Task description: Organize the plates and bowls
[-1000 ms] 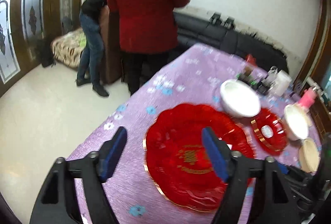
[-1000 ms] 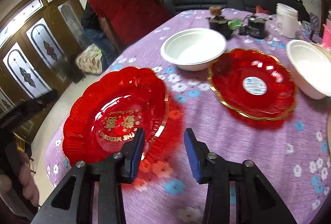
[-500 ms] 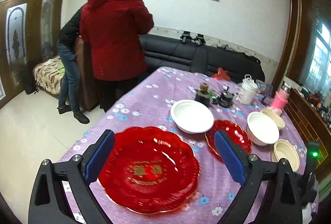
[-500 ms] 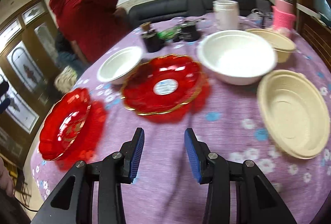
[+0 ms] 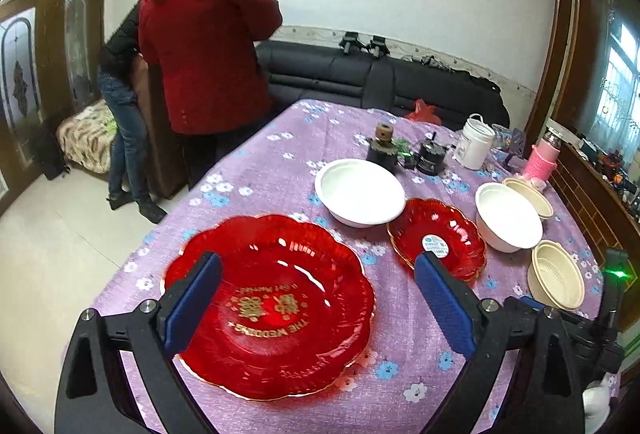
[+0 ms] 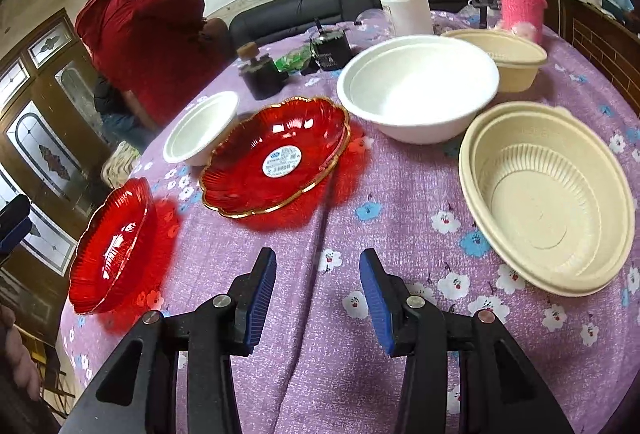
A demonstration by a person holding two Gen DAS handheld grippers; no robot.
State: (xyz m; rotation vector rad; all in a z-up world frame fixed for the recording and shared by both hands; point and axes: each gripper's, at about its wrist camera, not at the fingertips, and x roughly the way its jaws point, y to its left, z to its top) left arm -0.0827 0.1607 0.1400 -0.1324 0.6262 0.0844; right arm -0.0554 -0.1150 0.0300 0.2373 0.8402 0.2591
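A large red plate (image 5: 272,302) lies on the purple floral tablecloth (image 5: 260,169), right before my open, empty left gripper (image 5: 316,298). A small red plate (image 5: 438,240) with a sticker, two white bowls (image 5: 360,191) (image 5: 508,215) and two beige bowls (image 5: 556,280) (image 5: 528,189) lie further right. My right gripper (image 6: 318,286) is open and empty above bare cloth. Before it lie the small red plate (image 6: 276,157), the deep white bowl (image 6: 418,85), a beige bowl (image 6: 548,193), the second beige bowl (image 6: 504,53), the shallow white bowl (image 6: 200,127) and the large red plate (image 6: 114,246).
Dark jars (image 5: 430,157), a white canister (image 5: 476,141) and a pink bottle (image 5: 544,161) stand at the table's far end. A person in a red coat (image 5: 208,45) stands at the far left corner. A black sofa (image 5: 380,81) runs behind.
My left gripper has pulled back and risen, so the whole table shows. My right gripper has swung right, from the large red plate toward the small plate and the bowls.
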